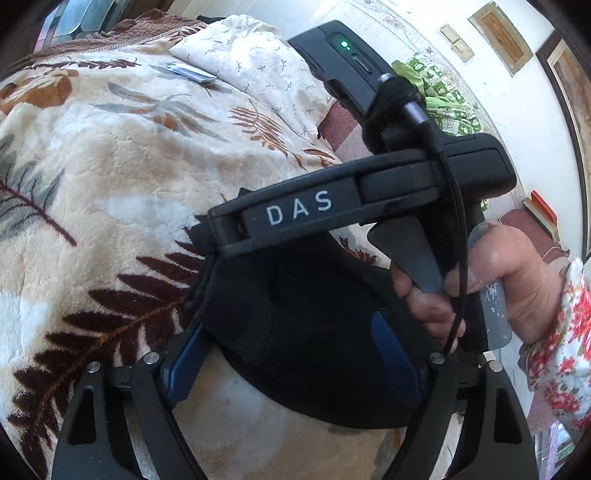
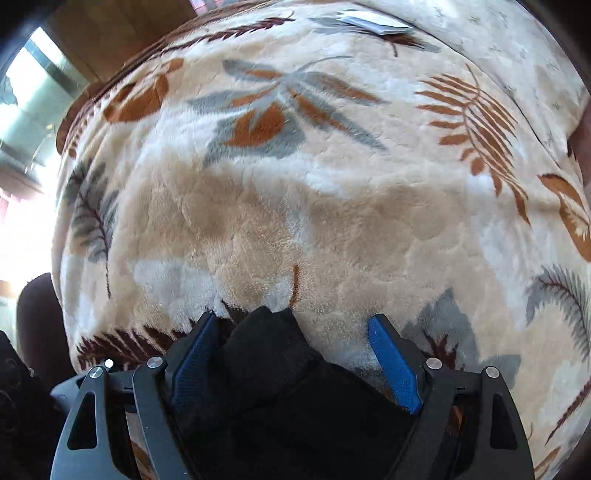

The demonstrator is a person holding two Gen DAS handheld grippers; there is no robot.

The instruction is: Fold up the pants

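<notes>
The pants [image 2: 280, 387] are a dark, soft bundle of thick cloth lying on the near part of the bed, bunched into a lump with a blunt folded corner poking forward; in the left wrist view the same black cloth [image 1: 306, 332] sits heaped just ahead of that tool. They look light and limp, likely to sag and slide out of shape when lifted, and not at all fragile; the fuzzy surface should give the pads good bite. A fair guess is that the best hold is at a hem, waistband or doubled edge, where a pinch takes in a firm thickness, not the loose middle. The right gripper [image 2: 295, 360] points steeply down at the bundle with its blue pads [image 2: 393, 363] standing wide apart, the cloth lying between them and against the left-hand one, but not pinched. The left gripper [image 1: 291, 356] is likewise spread wide, cloth between its fingers, nothing squeezed as far as can be told. A hand [image 1: 491, 291] in a flowered sleeve [image 1: 565, 354] holds the right tool's handle. Beneath everything is a plush leaf-patterned blanket [image 2: 332, 184], with a pillow [image 1: 255, 62] and a small white packet [image 2: 376, 22] farther off. No container is in view.
</notes>
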